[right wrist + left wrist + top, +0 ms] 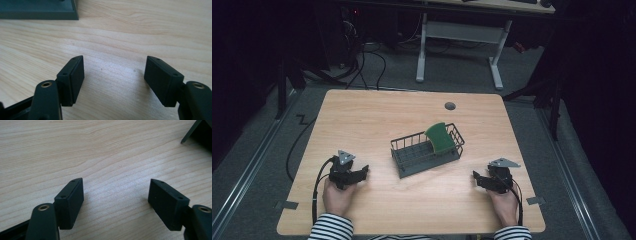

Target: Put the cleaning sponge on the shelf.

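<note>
A dark grey wire rack (pixel 427 150) stands in the middle of the wooden table (pixel 377 115). A green plate (pixel 440 138) leans upright in the rack's right end. My left gripper (pixel 362 173) rests on the table left of the rack, open and empty (pixel 115 192), held by a hand in a striped sleeve. My right gripper (pixel 477 177) rests right of the rack near the front, also open with bare wood between its jaws (pixel 113 71). A corner of the rack's base (pixel 40 11) lies ahead of the right gripper, and another corner (pixel 197 131) ahead of the left.
A round cable hole (pixel 450 106) sits near the table's far edge. Beyond the table stand a white desk frame (pixel 462 45) and cables on the dark floor. Tape marks (pixel 536 200) lie at the table's front corners.
</note>
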{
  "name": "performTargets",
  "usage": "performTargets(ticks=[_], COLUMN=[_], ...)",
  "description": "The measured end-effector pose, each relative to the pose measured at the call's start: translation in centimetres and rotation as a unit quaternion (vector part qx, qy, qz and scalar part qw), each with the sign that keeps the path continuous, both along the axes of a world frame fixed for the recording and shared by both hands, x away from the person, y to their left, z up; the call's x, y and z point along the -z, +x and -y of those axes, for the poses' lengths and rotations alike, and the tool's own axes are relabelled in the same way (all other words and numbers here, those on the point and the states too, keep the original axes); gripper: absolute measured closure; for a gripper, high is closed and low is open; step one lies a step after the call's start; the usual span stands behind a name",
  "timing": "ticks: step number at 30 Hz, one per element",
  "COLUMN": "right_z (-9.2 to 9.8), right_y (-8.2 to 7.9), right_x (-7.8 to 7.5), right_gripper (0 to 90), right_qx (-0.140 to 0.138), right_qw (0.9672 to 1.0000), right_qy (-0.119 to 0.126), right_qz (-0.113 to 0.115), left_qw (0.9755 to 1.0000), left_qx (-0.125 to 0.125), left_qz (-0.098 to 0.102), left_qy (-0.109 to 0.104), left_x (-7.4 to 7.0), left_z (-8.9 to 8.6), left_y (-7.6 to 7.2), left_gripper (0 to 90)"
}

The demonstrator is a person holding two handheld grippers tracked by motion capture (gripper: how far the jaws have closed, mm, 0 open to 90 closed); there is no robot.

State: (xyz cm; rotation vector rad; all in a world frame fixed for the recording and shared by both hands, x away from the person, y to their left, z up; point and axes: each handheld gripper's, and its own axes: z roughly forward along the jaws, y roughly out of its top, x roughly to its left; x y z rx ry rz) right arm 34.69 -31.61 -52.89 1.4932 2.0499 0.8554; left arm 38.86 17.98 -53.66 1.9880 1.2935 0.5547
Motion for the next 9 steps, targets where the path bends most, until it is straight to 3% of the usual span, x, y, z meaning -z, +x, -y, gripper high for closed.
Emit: performTargets(ticks=[1,9], right_z=[-0.17,-0.28], right_y=[-0.16,-0.29], right_x=[0.18,0.18], right_gripper=[32.4,31.7], right_qx=[-0.001,0.006], right_qw=[0.9999,0.9999], right_qy=[-0.005,-0.004], right_qz=[0.010,0.009], left_qw=[1.0000,1.0000], left_qx=[0.000,0.000], left_qz=[0.000,0.000], left_qy=[0.000,0.001], left_x=[0.00,0.00], left_z=[0.00,0.02], left_y=[0.00,-0.01], left_gripper=[29.3,28.9])
